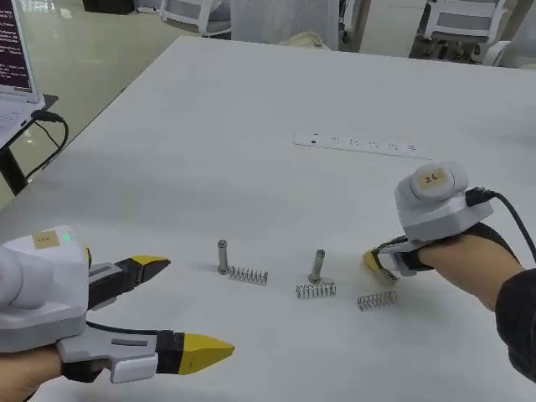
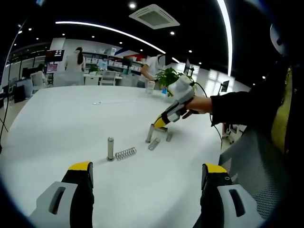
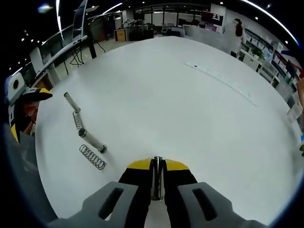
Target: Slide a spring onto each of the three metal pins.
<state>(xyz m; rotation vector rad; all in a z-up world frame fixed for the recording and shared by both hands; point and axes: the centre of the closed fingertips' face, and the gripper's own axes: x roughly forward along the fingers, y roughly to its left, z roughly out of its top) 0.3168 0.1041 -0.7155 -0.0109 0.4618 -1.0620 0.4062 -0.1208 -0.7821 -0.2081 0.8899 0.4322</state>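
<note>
On the white bench (image 1: 251,126), two metal pins stand upright near the lower middle of the head view: the left pin (image 1: 223,255) and the middle pin (image 1: 317,265). None of the three springs is on a pin; all lie flat on the bench. The left spring (image 1: 249,275) lies just to the right of the left pin's base. The middle spring (image 1: 316,290) lies right below the middle pin's foot, though I cannot tell if they touch. The right spring (image 1: 377,299) lies further right, apart from both pins and just under the yellow tips of the right hand-held gripper (image 1: 381,261). In the right gripper view, that gripper's jaws are pressed together on a thin metal shaft, the third pin (image 3: 157,178), which stands between the yellow tips. At the lower left of the head view, the left hand-held gripper (image 1: 188,306) has its jaws spread wide with nothing between them, and is well apart from the pins. A white power strip (image 1: 360,144) lies on the bench in the upper right. A laptop (image 1: 12,59) with a dark cable (image 1: 50,126) sits at the upper left edge.
</note>
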